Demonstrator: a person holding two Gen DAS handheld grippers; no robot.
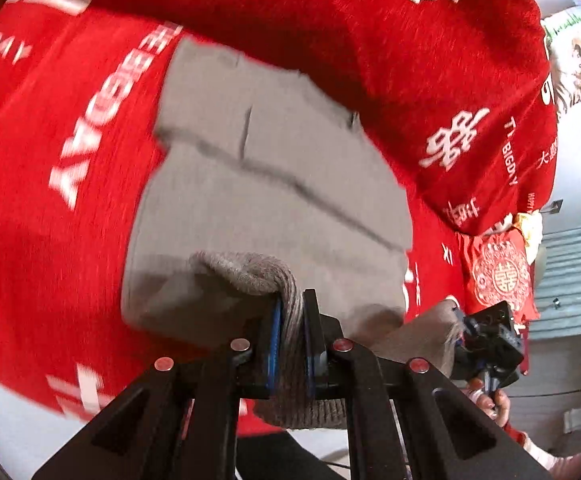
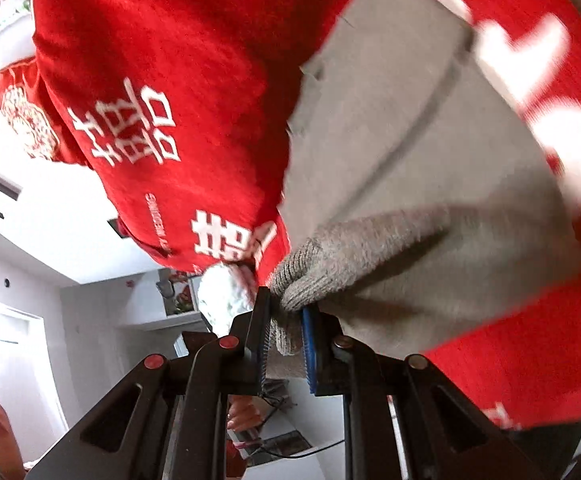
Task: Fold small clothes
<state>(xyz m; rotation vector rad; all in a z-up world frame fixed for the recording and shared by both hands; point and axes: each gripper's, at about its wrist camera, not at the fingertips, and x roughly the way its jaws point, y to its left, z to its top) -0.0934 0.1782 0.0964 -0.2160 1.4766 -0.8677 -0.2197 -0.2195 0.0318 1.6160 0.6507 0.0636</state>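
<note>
One grey knit garment (image 1: pixel 266 184), lying on red cloth (image 1: pixel 62 208) printed with white characters, near edge lifted off it. Ribbed corner bunched between left gripper (image 1: pixel 291 344) fingers, pinched tight. Other corner likewise pinched in right gripper (image 2: pixel 286 340), blue pads pressing knit. Both corners raised, probably to carry this edge over the rest for a fold. Two grippers, one garment, one red cloth. Beyond: one red cushion (image 1: pixel 498 276) with white round emblem, white room walls. Surface under cloth hidden.
</note>
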